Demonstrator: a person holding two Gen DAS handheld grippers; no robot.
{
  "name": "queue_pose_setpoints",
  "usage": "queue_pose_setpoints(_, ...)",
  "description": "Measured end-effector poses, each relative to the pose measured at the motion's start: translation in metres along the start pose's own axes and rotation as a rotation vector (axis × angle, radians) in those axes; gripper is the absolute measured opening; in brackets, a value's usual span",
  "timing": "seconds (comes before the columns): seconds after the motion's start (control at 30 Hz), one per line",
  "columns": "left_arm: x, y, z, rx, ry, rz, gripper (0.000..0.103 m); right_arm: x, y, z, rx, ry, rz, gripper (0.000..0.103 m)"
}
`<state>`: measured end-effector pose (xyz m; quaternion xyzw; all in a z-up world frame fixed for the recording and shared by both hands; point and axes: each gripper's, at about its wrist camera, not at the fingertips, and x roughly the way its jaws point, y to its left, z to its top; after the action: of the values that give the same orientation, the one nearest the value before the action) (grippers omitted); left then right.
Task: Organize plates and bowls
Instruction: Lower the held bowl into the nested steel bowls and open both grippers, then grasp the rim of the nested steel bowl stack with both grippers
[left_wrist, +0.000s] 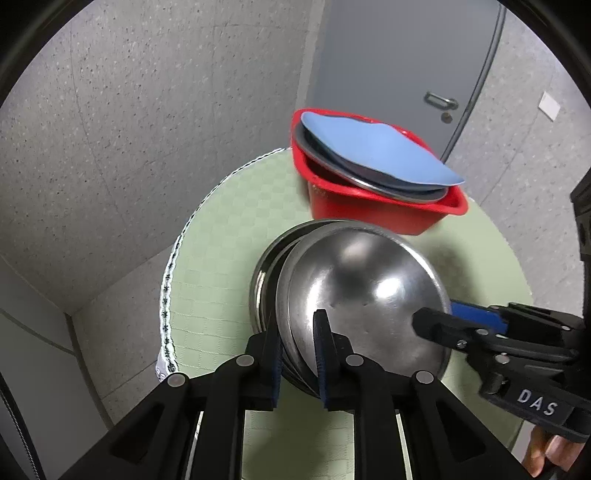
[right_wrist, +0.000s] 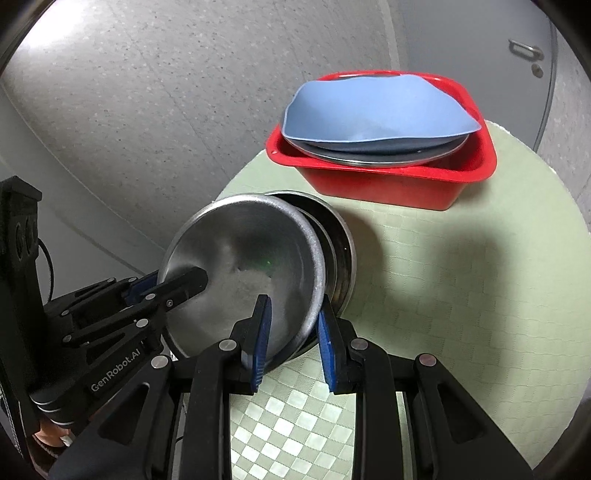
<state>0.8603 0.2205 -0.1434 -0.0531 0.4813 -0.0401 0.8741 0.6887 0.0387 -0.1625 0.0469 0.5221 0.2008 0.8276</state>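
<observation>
A steel bowl (left_wrist: 369, 295) (right_wrist: 243, 266) is tilted up over a stack of steel bowls (left_wrist: 264, 284) (right_wrist: 338, 243) on the round table. My left gripper (left_wrist: 297, 347) (right_wrist: 173, 284) is shut on the tilted bowl's near-left rim. My right gripper (right_wrist: 293, 328) (left_wrist: 439, 317) is shut on the bowl's opposite rim. A red basin (left_wrist: 369, 206) (right_wrist: 388, 184) at the back holds a steel plate (left_wrist: 369, 177) (right_wrist: 369, 157) and a blue plate (left_wrist: 369, 147) (right_wrist: 369, 107) leaning on top.
The table has a pale green checked cloth (left_wrist: 221, 258) (right_wrist: 461, 277) with a trimmed edge. A grey speckled wall and a grey door (left_wrist: 406, 55) stand behind it.
</observation>
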Motion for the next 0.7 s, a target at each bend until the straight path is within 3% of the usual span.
queue_pose_setpoints(0.23, 0.019, -0.007, 0.007, 0.03, 0.016, 0.001, 0.019, 0.003, -0.005, 0.003, 0.02, -0.007, -0.002, 0.027)
queue_pose_setpoints(0.43, 0.008, -0.003, 0.003, 0.01, -0.013, -0.072, 0.05, -0.011, -0.008, 0.002, 0.033, -0.056, -0.009, 0.027)
queue_pose_setpoints(0.5, -0.001, -0.002, 0.003, 0.006, -0.044, -0.045, 0.074, -0.017, -0.012, 0.003, 0.047, -0.075, -0.012, 0.027)
queue_pose_setpoints(0.7, -0.015, 0.018, 0.0, -0.059, -0.102, -0.002, 0.087, -0.027, -0.028, 0.003, 0.114, -0.112, -0.03, 0.048)
